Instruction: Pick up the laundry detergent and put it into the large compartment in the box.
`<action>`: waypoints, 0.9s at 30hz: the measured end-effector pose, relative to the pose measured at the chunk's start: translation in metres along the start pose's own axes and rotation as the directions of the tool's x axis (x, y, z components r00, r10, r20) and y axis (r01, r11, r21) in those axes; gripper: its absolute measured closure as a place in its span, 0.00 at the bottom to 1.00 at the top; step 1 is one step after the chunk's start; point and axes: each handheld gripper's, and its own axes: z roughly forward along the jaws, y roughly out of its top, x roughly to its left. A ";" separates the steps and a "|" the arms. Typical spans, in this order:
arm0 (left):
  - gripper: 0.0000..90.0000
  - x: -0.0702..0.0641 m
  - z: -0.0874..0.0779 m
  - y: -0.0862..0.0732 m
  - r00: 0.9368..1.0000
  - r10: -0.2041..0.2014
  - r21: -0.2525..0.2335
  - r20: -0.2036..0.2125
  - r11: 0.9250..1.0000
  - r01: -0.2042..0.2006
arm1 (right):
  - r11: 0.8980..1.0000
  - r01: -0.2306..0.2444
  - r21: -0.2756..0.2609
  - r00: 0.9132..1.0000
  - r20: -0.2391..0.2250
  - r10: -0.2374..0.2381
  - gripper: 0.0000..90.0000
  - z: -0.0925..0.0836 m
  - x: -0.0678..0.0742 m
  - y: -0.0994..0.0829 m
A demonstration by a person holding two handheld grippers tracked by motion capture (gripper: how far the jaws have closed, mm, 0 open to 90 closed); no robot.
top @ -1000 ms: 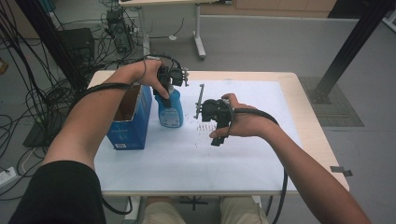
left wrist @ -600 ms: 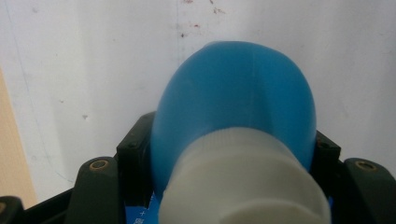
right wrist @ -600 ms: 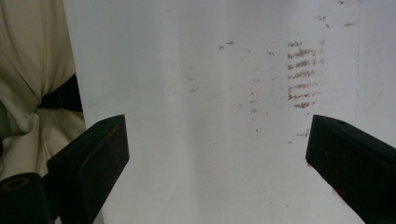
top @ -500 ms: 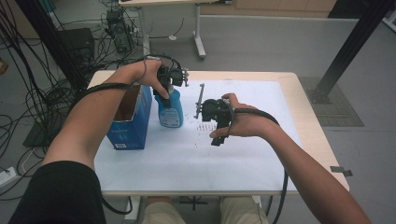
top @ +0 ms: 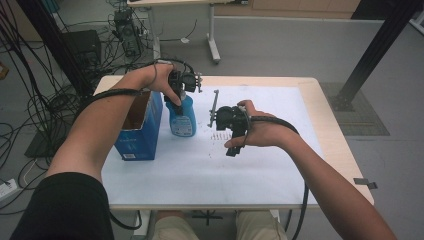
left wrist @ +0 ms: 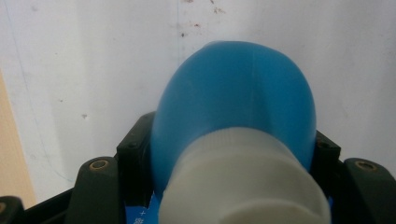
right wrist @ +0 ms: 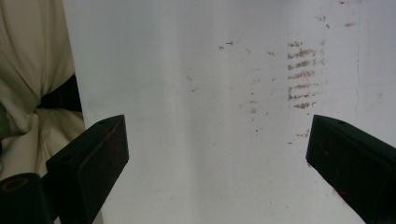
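Note:
A blue plastic bottle (top: 182, 120) with a white collar stands upright on the white sheet, just right of a blue box. My left gripper (top: 184, 85) comes down on it from above and is shut on the bottle's neck. In the left gripper view the bottle (left wrist: 233, 93) sits between the two black jaws, with its white collar close to the lens. My right gripper (top: 232, 137) hovers over the middle of the sheet, to the right of the bottle and apart from it. In the right gripper view that gripper (right wrist: 217, 154) is open, jaws wide apart, nothing between them.
An open blue cardboard box (top: 142, 130) stands at the table's left, touching or nearly touching the bottle. The white sheet (top: 250, 175) covers most of the wooden table. Brown smudges (right wrist: 301, 79) mark the sheet below the right gripper. Cables and a black frame crowd the floor at left.

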 end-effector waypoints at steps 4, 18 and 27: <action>0.41 0.000 0.000 0.001 1.000 -0.002 0.003 0.001 1.000 0.002 | 1.000 0.001 -0.001 1.000 -0.001 -0.001 0.06 0.000 0.000 0.000; 0.41 -0.002 -0.001 0.003 1.000 -0.009 0.013 -0.002 1.000 0.009 | 1.000 0.003 -0.007 1.000 -0.009 -0.003 0.06 0.002 0.000 -0.002; 0.41 -0.007 -0.011 0.008 1.000 -0.019 0.024 -0.018 1.000 0.019 | 1.000 0.005 -0.013 1.000 -0.005 -0.005 0.06 -0.001 0.003 -0.005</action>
